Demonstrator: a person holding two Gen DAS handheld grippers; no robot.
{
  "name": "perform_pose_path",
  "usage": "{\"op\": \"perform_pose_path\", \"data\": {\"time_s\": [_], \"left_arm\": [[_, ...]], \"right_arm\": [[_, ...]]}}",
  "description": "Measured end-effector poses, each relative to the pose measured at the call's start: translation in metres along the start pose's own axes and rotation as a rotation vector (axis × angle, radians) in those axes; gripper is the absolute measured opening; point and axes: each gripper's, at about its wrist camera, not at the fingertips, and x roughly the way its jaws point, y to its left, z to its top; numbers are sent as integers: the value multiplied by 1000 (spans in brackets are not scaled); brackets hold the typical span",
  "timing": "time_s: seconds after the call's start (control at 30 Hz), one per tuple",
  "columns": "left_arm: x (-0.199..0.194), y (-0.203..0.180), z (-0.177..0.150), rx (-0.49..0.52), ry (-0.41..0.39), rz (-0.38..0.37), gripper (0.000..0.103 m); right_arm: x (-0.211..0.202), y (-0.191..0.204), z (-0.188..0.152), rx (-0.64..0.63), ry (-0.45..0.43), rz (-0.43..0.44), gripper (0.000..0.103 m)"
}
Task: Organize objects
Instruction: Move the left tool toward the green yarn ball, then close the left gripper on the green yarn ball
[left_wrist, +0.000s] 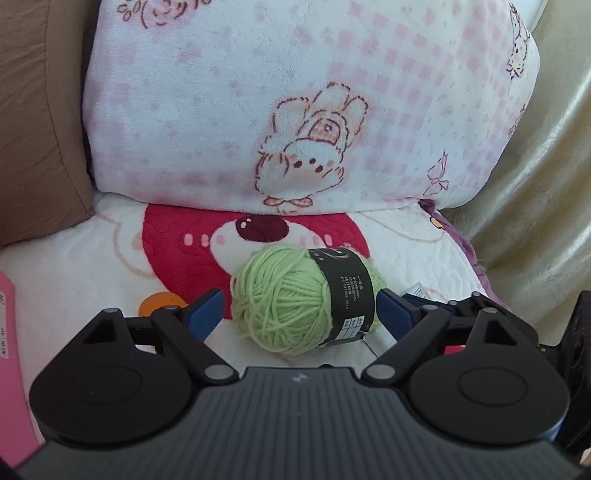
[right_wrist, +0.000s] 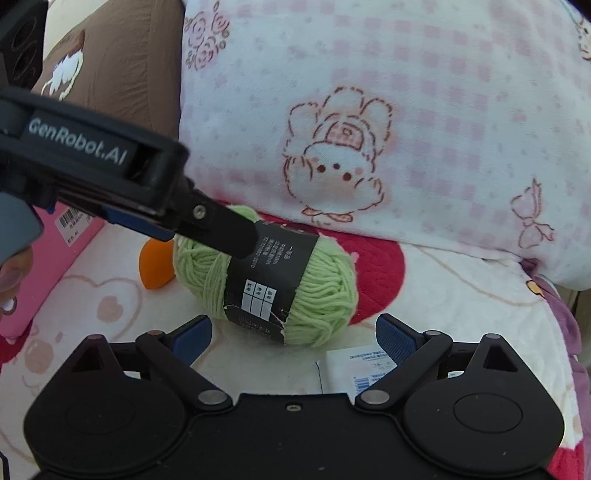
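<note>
One soft, light yarn ball (left_wrist: 299, 299) sits between your left gripper (left_wrist: 299, 314) pads, jaws spread, not yet pressing; grip across its banded middle. Right gripper (right_wrist: 293, 338) spread, empty.

My left gripper (left_wrist: 299, 314) has its jaws straddling the green yarn ball (left_wrist: 295, 299), thin gaps each side. Pink-check pillow (left_wrist: 258, 110) walls off the back, brown cushion (left_wrist: 33, 129) blocks far left. Orange piece (right_wrist: 155, 269) sits just left of the yarn, pink box (right_wrist: 55, 254) beyond. White packet (right_wrist: 347, 373) lies between my right gripper's (right_wrist: 293, 339) wide jaws; blanket (right_wrist: 443, 295) to the right is free
</note>
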Motion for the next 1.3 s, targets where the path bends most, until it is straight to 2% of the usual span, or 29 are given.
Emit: {"op": "perform_pose_path", "data": {"time_s": [0.07,0.17,0.37,0.47,0.6,0.9,1.03,1.3], "left_arm": [[3,1,0,-6,-4,-2,83],[7,3,-2,-16,0,-12,68],[10,5,-3,-21,-1,-13,58],[11,4,-4,-21,6,-15,58],[8,0,-5,-21,30,-26,58],[-13,-11,-15,-33,67,-67,59],[-20,-19,-23,-33,135,-37,61],[-40,-33,-38,-21,186,-57,61]], "right_arm": [[8,0,-1,-5,9,1,97],[16,-2,-2,-5,2,0,97],[21,-1,-1,16,-7,46,95],[20,5,1,28,-5,65,92],[10,9,9,118,-6,93,92],[-17,22,4,136,23,88,93],[-31,26,3,175,80,97,93],[-56,28,-9,194,113,69,92]]}}
